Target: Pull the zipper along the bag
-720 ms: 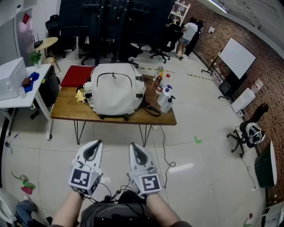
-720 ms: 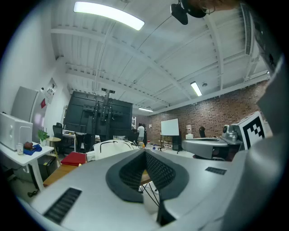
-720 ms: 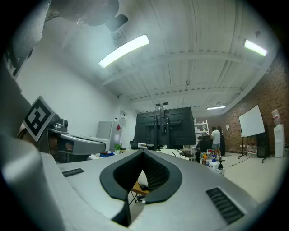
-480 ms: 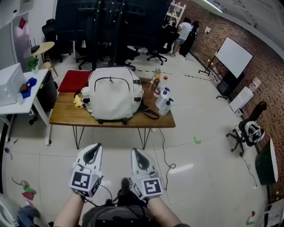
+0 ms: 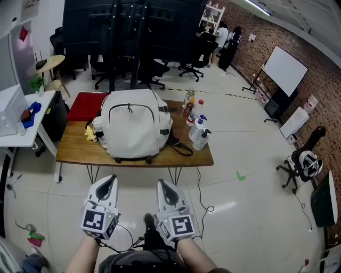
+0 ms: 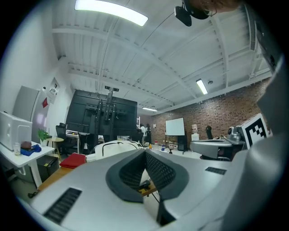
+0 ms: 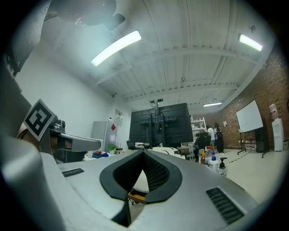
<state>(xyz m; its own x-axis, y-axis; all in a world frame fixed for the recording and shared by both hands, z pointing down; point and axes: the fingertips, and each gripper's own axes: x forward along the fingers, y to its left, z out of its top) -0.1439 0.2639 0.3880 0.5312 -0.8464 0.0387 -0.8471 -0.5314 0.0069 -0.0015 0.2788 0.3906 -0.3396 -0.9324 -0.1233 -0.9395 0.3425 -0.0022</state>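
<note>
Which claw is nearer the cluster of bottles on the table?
Right. The right claw hangs short of the table, below and left of the bottles in the head view; the left claw sits farther left, beside it.

Floor (image 5: pixel 256 154) is pale glossy tile, with a green tape mark (image 5: pixel 241 176) right of the wooden table (image 5: pixel 74 153). The table sits mid-room on thin hairpin legs. Brick wall (image 5: pixel 266 37) runs along the right, with a whiteboard (image 5: pixel 285 69) on a stand in front of it. At the back there's a tall black rig (image 5: pixel 122 32) with black office chairs (image 5: pixel 189 56) around it. White shelf unit (image 5: pixel 213 13) is in the far corner, people (image 5: pixel 220 36) standing near it. On the left, a white desk (image 5: pixel 33 121) with a round wooden stool (image 5: pixel 51 60) behind it. Another office chair (image 5: pixel 301 162) at the right edge. White beamed ceiling (image 7: pixel 180 67), tube lights (image 7: pixel 116 47) on.
</note>
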